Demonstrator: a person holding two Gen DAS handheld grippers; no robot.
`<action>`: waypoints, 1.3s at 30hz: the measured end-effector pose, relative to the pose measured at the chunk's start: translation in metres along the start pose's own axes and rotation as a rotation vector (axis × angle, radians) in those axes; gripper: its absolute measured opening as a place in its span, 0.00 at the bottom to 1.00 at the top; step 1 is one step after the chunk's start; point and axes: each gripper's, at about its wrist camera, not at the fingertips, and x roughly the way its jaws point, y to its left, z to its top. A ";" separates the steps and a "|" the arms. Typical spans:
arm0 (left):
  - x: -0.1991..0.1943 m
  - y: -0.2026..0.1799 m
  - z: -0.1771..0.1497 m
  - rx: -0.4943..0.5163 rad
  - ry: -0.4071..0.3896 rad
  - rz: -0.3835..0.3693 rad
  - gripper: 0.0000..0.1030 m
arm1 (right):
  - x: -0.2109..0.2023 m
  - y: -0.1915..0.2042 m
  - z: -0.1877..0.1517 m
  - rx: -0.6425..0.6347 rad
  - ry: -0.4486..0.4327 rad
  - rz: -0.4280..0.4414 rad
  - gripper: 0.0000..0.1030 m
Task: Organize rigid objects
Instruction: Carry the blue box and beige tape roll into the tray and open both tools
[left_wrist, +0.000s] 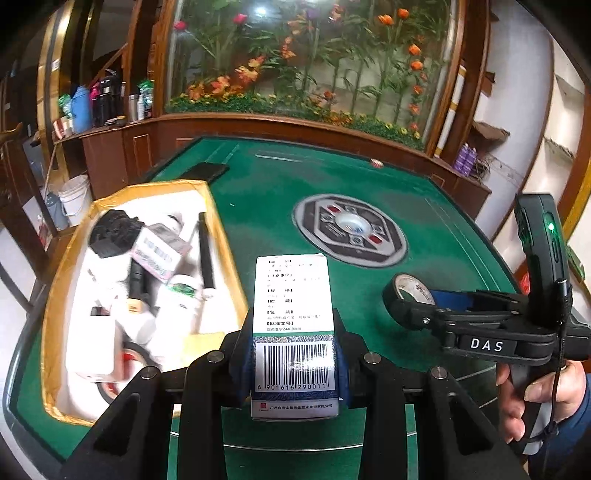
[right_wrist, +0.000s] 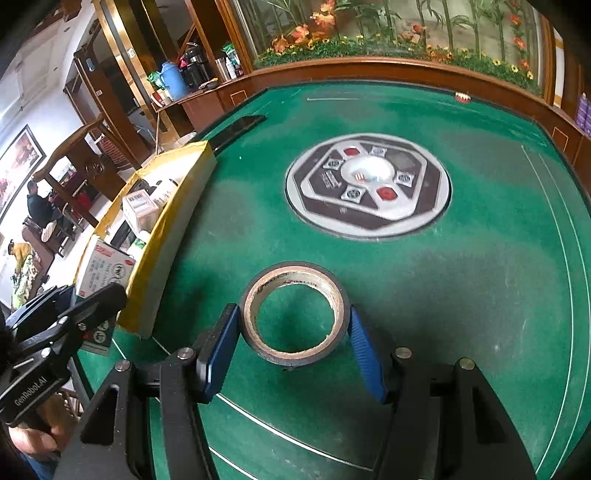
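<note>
Matt green felt table (right_wrist: 480, 295); glossy black tape roll (right_wrist: 295, 314).

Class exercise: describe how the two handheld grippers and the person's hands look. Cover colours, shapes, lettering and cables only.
Both are black angular frames with silver bolts and ribbed blue finger pads. The right gripper bears white "DAS" lettering, an upright black module with a green light, and a thin black cable. The left gripper reads "GenRobot.AI". The right hand is bare, with a blue sleeve.

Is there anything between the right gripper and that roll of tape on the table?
Nothing visible. The roll of tape lies flat on the green table, already between the right gripper's blue fingers, one on each side. The yellow-edged box sits off to the left.
</note>
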 end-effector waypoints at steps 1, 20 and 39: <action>-0.001 0.004 0.001 -0.010 -0.002 0.003 0.35 | 0.000 0.001 0.002 0.002 -0.001 0.006 0.57; -0.006 0.120 0.009 -0.218 -0.041 0.168 0.36 | 0.014 0.113 0.073 -0.194 -0.099 0.115 0.57; 0.017 0.137 0.004 -0.240 -0.003 0.172 0.36 | 0.117 0.191 0.116 -0.250 0.032 0.102 0.57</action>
